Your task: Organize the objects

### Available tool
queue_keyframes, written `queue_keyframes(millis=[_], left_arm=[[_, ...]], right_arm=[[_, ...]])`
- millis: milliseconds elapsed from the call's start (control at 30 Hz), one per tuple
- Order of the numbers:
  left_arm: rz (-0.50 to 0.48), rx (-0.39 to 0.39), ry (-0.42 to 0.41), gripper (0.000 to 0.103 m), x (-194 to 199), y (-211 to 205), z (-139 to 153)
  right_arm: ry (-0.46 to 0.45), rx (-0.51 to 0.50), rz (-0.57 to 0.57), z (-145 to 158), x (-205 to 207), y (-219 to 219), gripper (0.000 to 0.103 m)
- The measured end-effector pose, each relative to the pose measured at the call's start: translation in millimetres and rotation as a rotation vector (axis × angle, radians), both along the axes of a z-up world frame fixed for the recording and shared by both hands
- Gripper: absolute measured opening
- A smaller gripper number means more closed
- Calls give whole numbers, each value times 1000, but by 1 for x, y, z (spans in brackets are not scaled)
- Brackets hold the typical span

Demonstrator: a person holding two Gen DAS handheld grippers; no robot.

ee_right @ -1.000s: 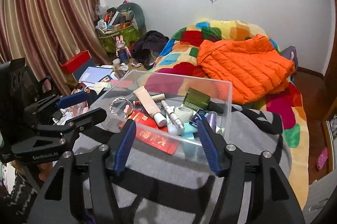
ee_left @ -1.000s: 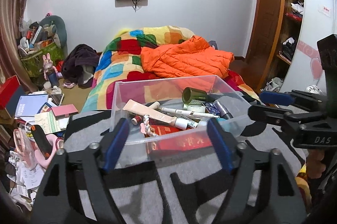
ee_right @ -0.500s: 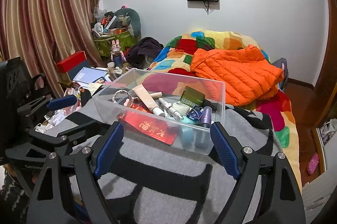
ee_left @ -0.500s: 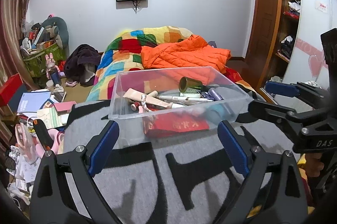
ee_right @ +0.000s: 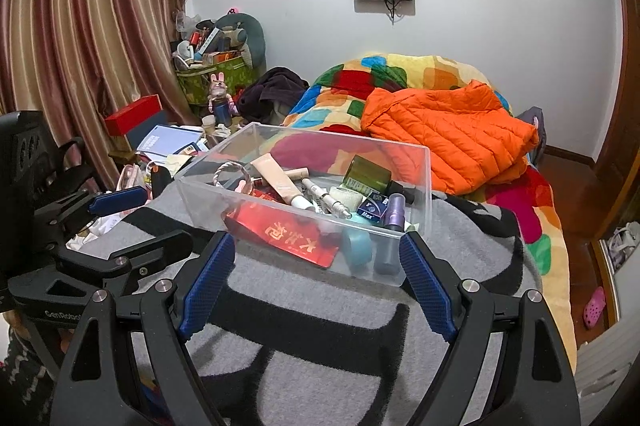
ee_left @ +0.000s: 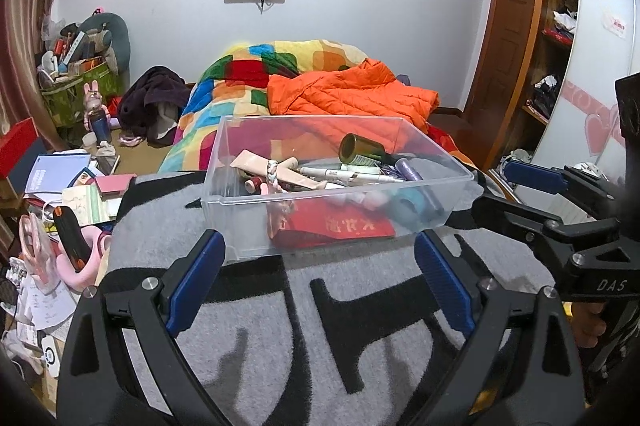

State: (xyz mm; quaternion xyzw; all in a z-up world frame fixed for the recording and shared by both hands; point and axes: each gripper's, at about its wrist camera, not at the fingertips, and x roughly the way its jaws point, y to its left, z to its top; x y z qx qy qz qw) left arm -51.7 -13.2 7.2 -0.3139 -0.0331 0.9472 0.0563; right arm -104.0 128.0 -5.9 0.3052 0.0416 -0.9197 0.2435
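A clear plastic bin [ee_left: 236, 238] stands on a grey and black blanket [ee_left: 360, 338]; it also shows in the right wrist view [ee_right: 424, 193]. It holds a red packet [ee_left: 340, 226], a beige tube [ee_right: 280, 177], a dark green bottle [ee_left: 362, 149], white pens, a purple vial [ee_right: 394, 205], a bracelet [ee_right: 230, 171] and other small items. My left gripper [ee_left: 318, 278] is open and empty, just short of the bin's near wall. My right gripper [ee_right: 314, 282] is open and empty, also just before the bin. Each gripper shows at the side of the other's view.
An orange jacket [ee_left: 352, 95] lies on a colourful quilt [ee_left: 256, 65] behind the bin. Books, papers and a red box [ee_right: 134, 113] clutter the floor at left. A green basket [ee_right: 210, 77] stands by the curtain. Shelves [ee_left: 560, 25] stand at right.
Both grippers have pulled back from the bin and opened wider. The bin now sits free on the blanket in front of them.
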Motion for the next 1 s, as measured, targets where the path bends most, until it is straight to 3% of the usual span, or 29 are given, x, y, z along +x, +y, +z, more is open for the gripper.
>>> queue_keyframes(millis=[1000], left_arm=[[-3,3,11,97,2,2,3]], right_arm=[[-6,-13,-7,-1,0,3,82]])
